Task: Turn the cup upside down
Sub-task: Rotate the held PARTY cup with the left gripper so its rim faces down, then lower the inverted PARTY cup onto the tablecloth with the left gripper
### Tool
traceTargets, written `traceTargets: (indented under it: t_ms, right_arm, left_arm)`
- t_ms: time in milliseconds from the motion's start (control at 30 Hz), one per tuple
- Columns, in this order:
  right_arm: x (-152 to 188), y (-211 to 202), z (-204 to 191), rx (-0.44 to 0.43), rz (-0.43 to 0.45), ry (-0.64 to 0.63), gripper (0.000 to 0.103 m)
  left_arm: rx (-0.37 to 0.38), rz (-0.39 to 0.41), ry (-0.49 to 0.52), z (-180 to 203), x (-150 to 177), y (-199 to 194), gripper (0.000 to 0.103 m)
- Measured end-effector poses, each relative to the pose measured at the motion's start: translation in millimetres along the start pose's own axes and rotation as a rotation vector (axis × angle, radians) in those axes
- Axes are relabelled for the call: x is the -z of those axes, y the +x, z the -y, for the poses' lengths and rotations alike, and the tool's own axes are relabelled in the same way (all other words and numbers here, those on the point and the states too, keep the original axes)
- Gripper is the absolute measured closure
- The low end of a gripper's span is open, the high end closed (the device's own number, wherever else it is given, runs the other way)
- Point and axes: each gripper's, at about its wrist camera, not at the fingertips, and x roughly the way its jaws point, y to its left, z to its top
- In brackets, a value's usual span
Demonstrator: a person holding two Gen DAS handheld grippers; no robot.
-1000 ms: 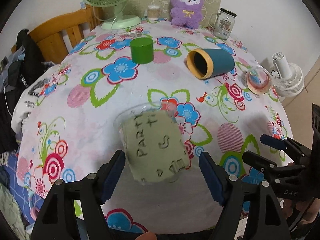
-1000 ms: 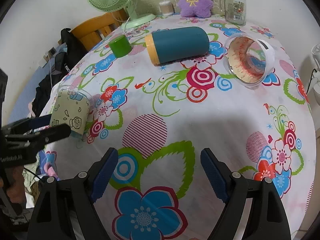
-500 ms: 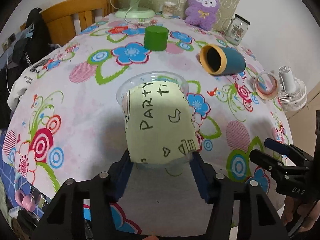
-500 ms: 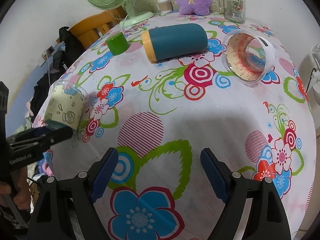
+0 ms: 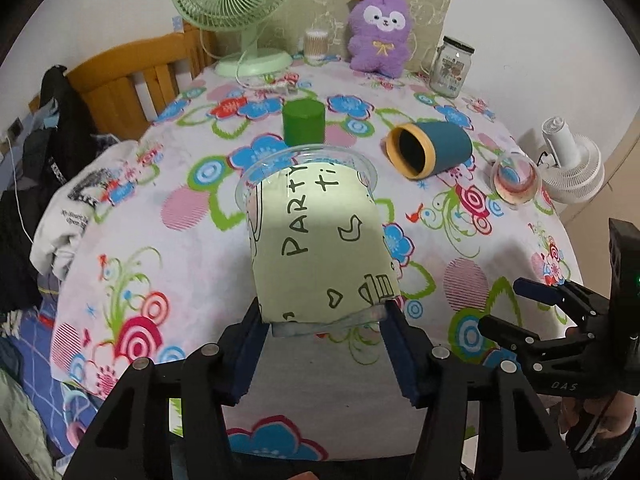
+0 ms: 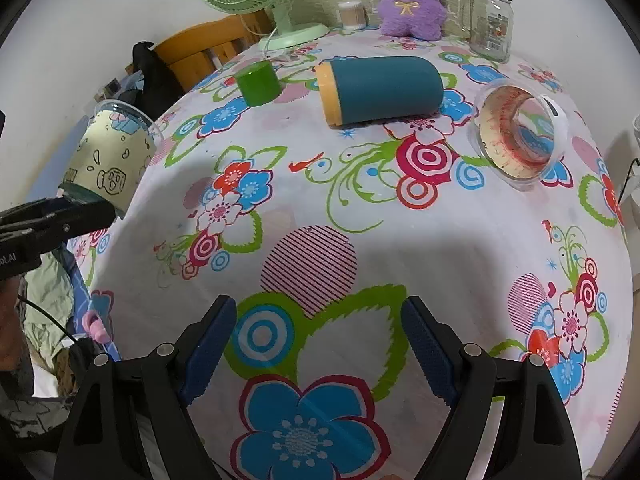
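A clear plastic cup with a pale green "PARTY" sleeve [image 5: 320, 240] is held by its base between the blue pads of my left gripper [image 5: 324, 344]. It is lifted off the table with its mouth pointing up and away. The cup also shows at the left of the right wrist view [image 6: 108, 156], gripped at its base by the left gripper [image 6: 60, 220]. My right gripper [image 6: 318, 344] is open and empty above the floral tablecloth [image 6: 360, 240] near the front edge. It shows at the right of the left wrist view [image 5: 536, 312].
A green cup [image 5: 303, 120] stands upside down. A teal cup with a yellow rim [image 5: 430, 152] and a clear cup with red print [image 6: 520, 136] lie on their sides. A green fan [image 5: 236, 8], purple plush [image 5: 378, 32], glass jar [image 5: 452, 66] and wooden chair [image 5: 132, 76] stand behind.
My left gripper closed on the cup's base and lifted it off the table, raising its mouth. The right gripper has stayed still and open.
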Motion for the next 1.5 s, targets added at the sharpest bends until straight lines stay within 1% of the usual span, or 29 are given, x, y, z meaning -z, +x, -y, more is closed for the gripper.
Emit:
traceTargets:
  t_ms: [167, 333, 467, 833, 1033, 1100, 1367, 1467, 1500]
  right_arm:
    - [-2, 1, -5, -0.004, -0.001, -0.012, 0.017]
    - [-3, 3, -9, -0.012, -0.004, -0.020, 0.017]
    - [-3, 7, -10, -0.018, -0.012, -0.024, 0.017]
    - [-5, 11, -13, -0.024, -0.022, -0.035, 0.017]
    - [-4, 12, -12, -0.023, -0.024, -0.034, 0.017]
    - [-4, 12, -12, -0.022, -0.023, -0.032, 0.017]
    - [-5, 14, -9, -0.022, -0.023, -0.031, 0.017]
    - [-6, 13, -9, -0.024, -0.022, -0.028, 0.017]
    - [-6, 13, -8, -0.023, -0.022, -0.029, 0.017]
  left_arm:
    - [0.008, 0.001, 0.007, -1, -1, -4, 0.044]
    - [0.013, -0.028, 0.044, 3, 1, -5, 0.044]
    - [-0.002, -0.044, 0.072, 4, 2, -5, 0.044]
    - [-0.016, -0.023, 0.091, 4, 0, -11, 0.041]
    - [-0.012, -0.035, 0.078, 1, -2, -5, 0.042]
    - [-0.007, -0.029, 0.068, -1, -4, -5, 0.042]
    - [-0.002, 0.054, 0.046, -7, -21, -18, 0.042]
    - [-0.018, 0.073, 0.049, -8, -26, -16, 0.042]
    - [-0.025, 0.066, 0.046, -8, -27, -11, 0.042]
